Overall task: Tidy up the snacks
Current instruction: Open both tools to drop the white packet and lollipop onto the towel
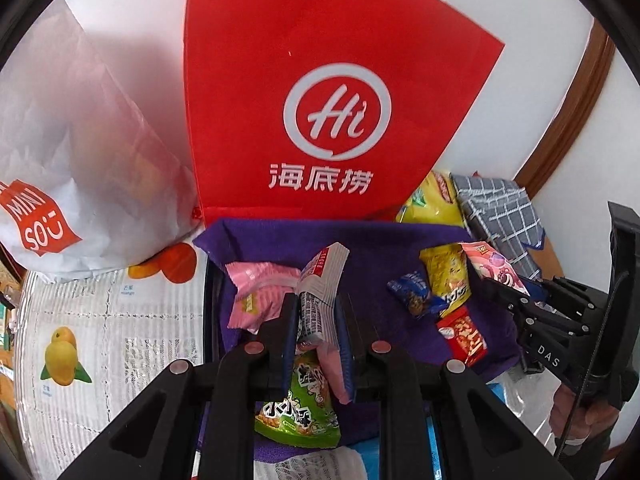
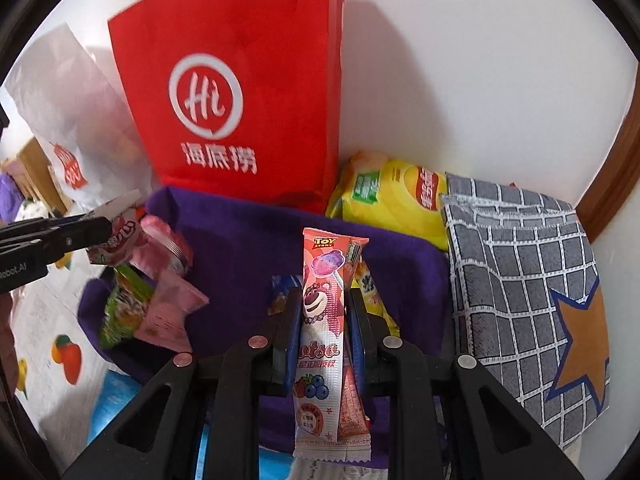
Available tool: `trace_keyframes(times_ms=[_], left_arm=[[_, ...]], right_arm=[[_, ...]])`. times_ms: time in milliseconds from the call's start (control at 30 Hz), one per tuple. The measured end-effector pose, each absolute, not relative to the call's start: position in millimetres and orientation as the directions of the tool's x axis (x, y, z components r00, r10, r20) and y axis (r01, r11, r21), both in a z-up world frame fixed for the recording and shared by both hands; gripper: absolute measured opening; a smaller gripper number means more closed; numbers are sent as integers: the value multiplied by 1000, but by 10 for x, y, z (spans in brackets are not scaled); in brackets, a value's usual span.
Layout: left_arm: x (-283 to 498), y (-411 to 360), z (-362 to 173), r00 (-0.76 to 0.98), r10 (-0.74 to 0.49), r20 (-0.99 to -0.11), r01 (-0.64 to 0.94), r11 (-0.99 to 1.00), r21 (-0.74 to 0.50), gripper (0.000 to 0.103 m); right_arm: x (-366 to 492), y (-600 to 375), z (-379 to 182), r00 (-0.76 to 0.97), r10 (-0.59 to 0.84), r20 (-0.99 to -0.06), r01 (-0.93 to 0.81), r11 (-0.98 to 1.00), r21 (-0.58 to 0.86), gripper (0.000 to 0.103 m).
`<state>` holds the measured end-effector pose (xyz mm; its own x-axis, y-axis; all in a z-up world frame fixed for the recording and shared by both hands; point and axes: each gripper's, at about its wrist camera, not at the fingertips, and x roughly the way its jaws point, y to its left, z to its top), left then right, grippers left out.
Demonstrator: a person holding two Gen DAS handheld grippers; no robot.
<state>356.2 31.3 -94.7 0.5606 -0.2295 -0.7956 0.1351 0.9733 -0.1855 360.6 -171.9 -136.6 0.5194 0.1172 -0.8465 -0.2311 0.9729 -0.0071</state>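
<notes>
Against the white wall, a white Miniso bag and a red Haidilao bag stand behind a purple cloth. Over that cloth the left gripper is clamped on a white-and-pink snack packet, above a green snack pack. Further right, the right gripper pinches an upright pink Lotso candy packet, near a yellow chip bag and grey checked cloth.

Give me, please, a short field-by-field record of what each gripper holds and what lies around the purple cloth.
left gripper: shut on a white snack packet
right gripper: shut on a pink lollipop packet
purple cloth: loose snacks lie on it, among them a green packet
behind the cloth: red bag, upright
left of the red bag: white bag
right of the cloth: checked grey cloth
</notes>
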Motion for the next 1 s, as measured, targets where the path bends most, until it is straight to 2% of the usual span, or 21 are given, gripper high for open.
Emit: trace_keyframes(times_ms=[433, 900, 1000], left_arm=[[3572, 270, -1013, 544, -226, -808, 145, 974, -175, 19], [3569, 240, -1027, 542, -233, -808, 151, 972, -180, 22], [3570, 234, -1032, 539, -238, -808, 156, 971, -182, 24]], right_arm=[[3652, -1673, -1594, 445, 77, -892, -245, 969, -38, 22], [3704, -1720, -1628, 442, 66, -895, -229, 973, -41, 24], [3688, -1720, -1578, 460, 75, -885, -230, 972, -38, 29]])
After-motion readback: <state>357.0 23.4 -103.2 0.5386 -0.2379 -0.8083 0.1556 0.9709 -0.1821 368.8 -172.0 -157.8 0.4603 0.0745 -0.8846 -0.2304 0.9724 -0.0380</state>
